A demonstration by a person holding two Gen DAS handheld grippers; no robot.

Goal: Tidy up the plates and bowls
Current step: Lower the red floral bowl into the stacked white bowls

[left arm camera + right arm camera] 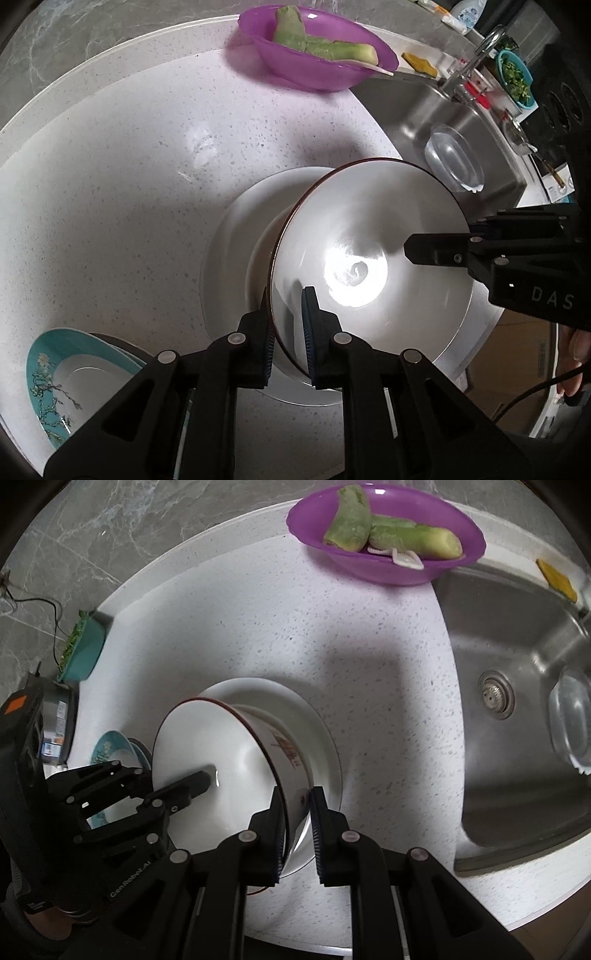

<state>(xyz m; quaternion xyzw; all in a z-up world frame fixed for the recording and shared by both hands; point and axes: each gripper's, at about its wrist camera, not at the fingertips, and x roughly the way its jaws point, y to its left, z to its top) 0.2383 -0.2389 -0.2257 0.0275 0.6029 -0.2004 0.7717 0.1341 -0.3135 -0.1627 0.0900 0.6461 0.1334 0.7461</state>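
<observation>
A white bowl (369, 229) with a dark red rim hangs low over a white plate (225, 236) on the speckled counter. Whether its base touches the plate is hidden. My left gripper (288, 306) is shut on the bowl's near rim, one pad inside and one outside. From the right, my right gripper (443, 243) grips the opposite rim. In the right wrist view the right gripper (297, 801) pinches the bowl (214, 746) wall above the plate (325, 731), and the left gripper (173, 786) holds the far side. A teal flowered plate (48, 369) lies at the left.
A purple bowl (388, 535) with green vegetable pieces sits at the back of the counter. The steel sink (517, 646) lies to the right with a clear glass bowl (572, 720) in it. A teal basket of greens (81, 646) stands at the far left.
</observation>
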